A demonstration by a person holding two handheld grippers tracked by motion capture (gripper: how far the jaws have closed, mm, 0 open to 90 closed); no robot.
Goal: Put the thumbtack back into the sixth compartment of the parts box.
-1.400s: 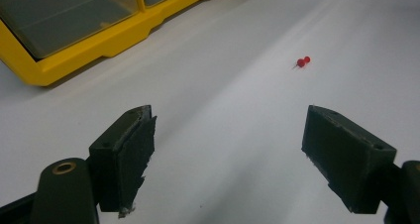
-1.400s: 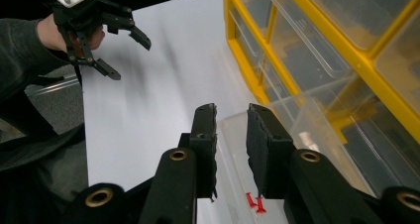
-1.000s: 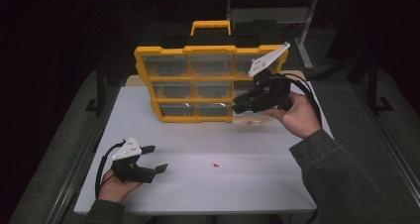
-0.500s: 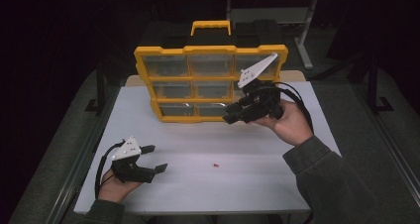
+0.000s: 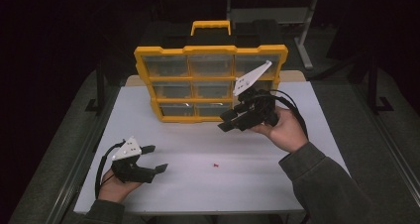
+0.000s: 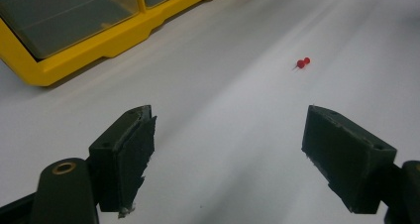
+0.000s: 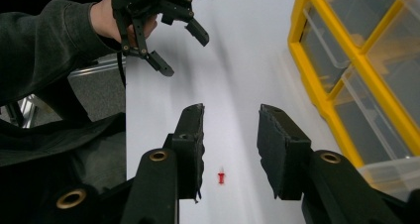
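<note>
A yellow organizer (image 5: 210,49) with clear drawers stands upright at the back of the white table (image 5: 277,184). A small red push pin (image 5: 215,165) lies on the table in front of it. My left gripper (image 5: 157,158) rests low at the front left, open and empty, its jaws wide apart in the left gripper view (image 6: 225,149), with the pin (image 6: 302,62) ahead to the right. My right gripper (image 5: 223,122) hovers before the organizer's lower right drawers, open with nothing between its jaws (image 7: 230,135). The pin (image 7: 221,177) shows below them.
The organizer's black carrying case and yellow handle (image 5: 210,26) rise behind it. A clear drawer (image 7: 391,177) juts out at the right gripper view's lower right. The left gripper (image 7: 184,54) and a sleeve (image 7: 44,40) show across the table. Dark floor surrounds the table.
My right gripper has come left and down from the organizer's upper right drawers toward the table's middle. The left gripper and the pin have stayed put.
</note>
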